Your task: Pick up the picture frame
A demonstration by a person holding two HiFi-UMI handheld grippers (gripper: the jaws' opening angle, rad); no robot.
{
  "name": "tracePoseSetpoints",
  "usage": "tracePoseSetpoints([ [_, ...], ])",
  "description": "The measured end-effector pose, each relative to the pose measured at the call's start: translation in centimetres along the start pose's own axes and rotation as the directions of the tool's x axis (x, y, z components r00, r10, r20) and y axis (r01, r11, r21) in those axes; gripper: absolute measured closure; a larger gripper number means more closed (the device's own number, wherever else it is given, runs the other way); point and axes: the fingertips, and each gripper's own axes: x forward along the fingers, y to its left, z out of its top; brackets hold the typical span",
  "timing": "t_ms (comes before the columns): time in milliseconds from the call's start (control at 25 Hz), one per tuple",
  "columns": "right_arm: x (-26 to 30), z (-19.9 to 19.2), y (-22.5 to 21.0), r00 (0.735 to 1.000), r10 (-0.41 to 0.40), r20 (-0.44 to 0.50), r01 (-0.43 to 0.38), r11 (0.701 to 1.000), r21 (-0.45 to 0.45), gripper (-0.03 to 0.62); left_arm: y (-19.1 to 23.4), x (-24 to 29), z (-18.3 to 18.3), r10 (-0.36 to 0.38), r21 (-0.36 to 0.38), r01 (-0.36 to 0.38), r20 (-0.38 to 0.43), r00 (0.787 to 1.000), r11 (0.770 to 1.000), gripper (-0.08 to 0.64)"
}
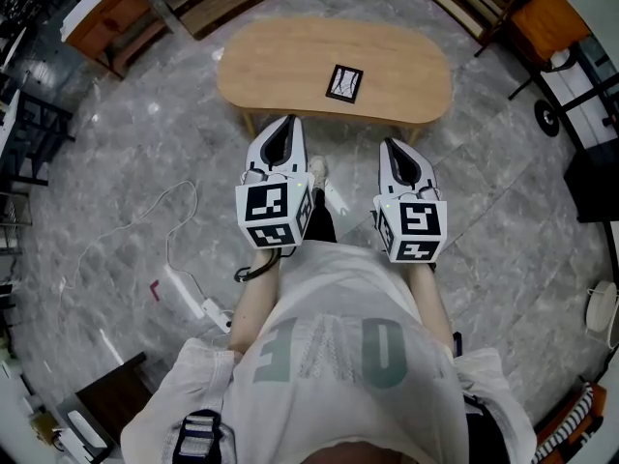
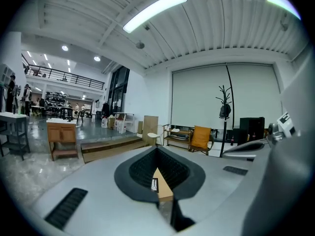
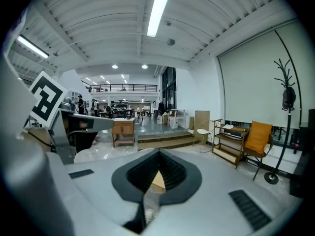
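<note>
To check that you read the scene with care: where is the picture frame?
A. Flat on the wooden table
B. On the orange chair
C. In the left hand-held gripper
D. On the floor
A: the frame lies flat on the table, right of its middle, with nothing touching it.

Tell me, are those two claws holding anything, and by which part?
Nothing is held: the left gripper and right gripper are shut and empty, short of the table where the picture frame lies.

I note an oval wooden table (image 1: 290, 61) on marble floor (image 1: 503, 191); white cable (image 1: 145, 206) and power strip (image 1: 211, 310) lie left.
</note>
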Motion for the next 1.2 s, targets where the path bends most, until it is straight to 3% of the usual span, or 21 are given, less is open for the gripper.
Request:
tracePoseSetpoints([
  [400, 8.1, 0.8, -1.0, 0.998, -0.018, -0.06, 0.019, 1.0, 0.021, 0.586, 3.1, 7.7, 0.1, -0.068, -0.002, 0.068, -0.058, 0.996, 0.998, 0.551],
  [960, 26.6, 8.8, -3.5, 0.994, -0.069, -0.079, 0.069, 0.998, -0.004, 0.587, 12.6, 24.5, 5.9, -0.134, -0.004, 0.134, -0.055, 0.989, 0.991, 0.551],
  [1200, 32.9, 10.9, -3.9, 0.994, -0.075, -0.08, 0.075, 0.997, -0.003, 0.586, 15.7, 30.2, 6.6, -0.166, -0.021, 0.165, -0.065, 0.984, 0.986, 0.551],
])
